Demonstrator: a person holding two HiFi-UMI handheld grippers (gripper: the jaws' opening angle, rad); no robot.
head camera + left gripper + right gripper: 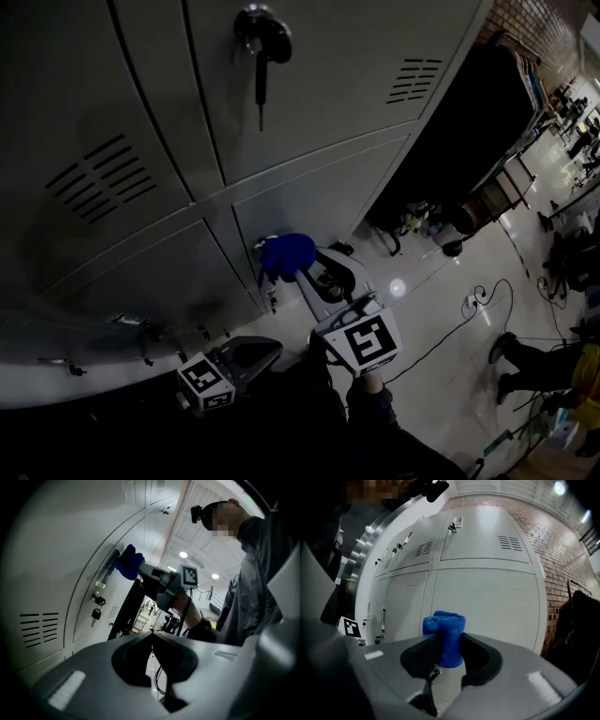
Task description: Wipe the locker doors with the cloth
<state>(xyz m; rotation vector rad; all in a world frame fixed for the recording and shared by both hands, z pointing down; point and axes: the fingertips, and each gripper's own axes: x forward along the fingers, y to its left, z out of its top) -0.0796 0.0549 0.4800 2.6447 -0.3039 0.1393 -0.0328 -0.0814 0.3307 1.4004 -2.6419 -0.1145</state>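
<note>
A bunched blue cloth (286, 253) is pinched in my right gripper (298, 265), whose jaws are shut on it; the cloth (446, 634) sticks out past the jaws close to a lower grey locker door (483, 602). In the left gripper view the same cloth (130, 563) is held up by the door handle (107, 570). My left gripper (251, 354) hangs lower and nearer me, away from the lockers, its jaws (151, 634) shut with nothing between them. The grey locker doors (309, 75) fill the upper head view.
Keys (96, 612) hang from a lock below the handle. A latch handle (262, 45) juts from an upper door. Right of the lockers is a dark opening (469, 131), then a shiny floor with cables (469, 314) and a person's feet (511, 361). A brick wall (562, 564) flanks the lockers.
</note>
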